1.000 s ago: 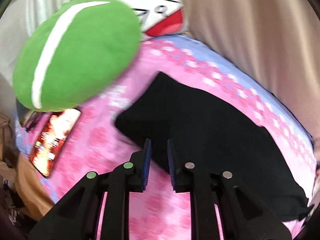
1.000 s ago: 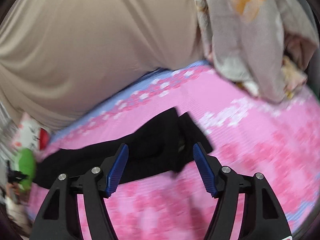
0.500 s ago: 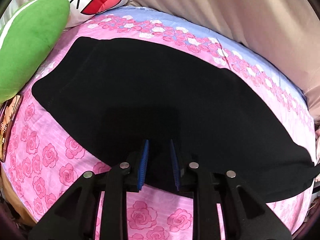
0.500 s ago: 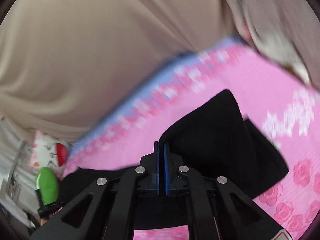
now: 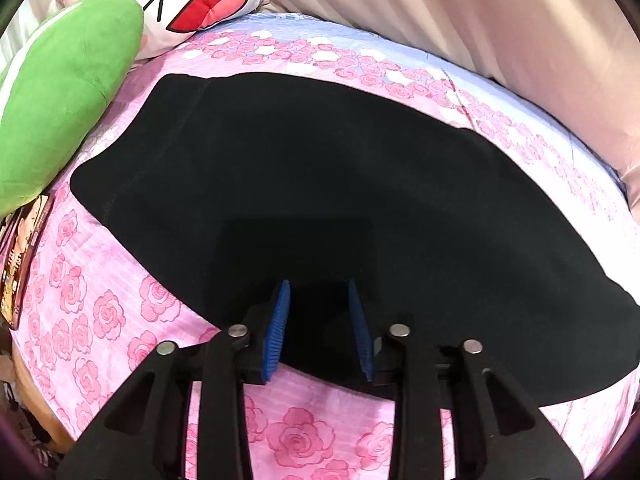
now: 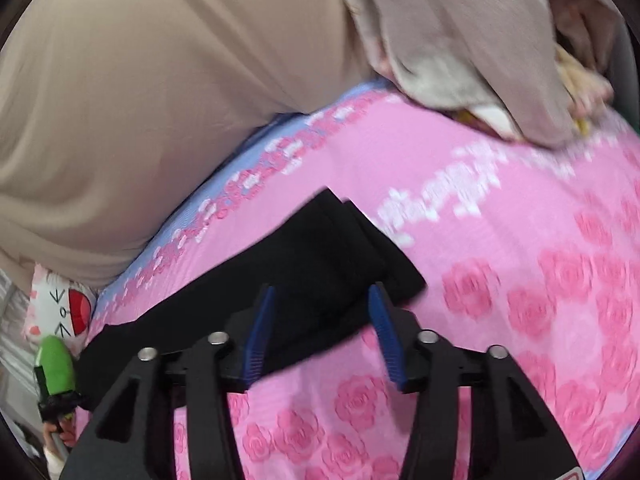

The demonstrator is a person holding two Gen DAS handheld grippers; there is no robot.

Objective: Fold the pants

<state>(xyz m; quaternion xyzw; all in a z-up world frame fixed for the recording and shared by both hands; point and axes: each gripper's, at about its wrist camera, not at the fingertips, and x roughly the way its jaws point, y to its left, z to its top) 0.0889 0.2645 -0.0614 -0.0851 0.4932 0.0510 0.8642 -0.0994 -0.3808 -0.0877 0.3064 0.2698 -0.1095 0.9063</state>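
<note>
Matt black knit pants (image 5: 320,184) lie on a smooth printed cotton-like sheet (image 5: 312,432) beside a plush green cushion (image 5: 64,100).

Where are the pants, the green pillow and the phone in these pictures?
pants (image 5: 320,184): left wrist view, middle of the black cloth.
green pillow (image 5: 64,96): left wrist view, its broad face.
phone (image 5: 20,256): left wrist view, its screen.

Black pants (image 5: 320,184); pink rose-print sheet (image 5: 120,312); green cushion (image 5: 64,112).

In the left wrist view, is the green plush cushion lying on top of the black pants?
No, the green cushion sits beside the black pants, on the pink sheet.
</note>
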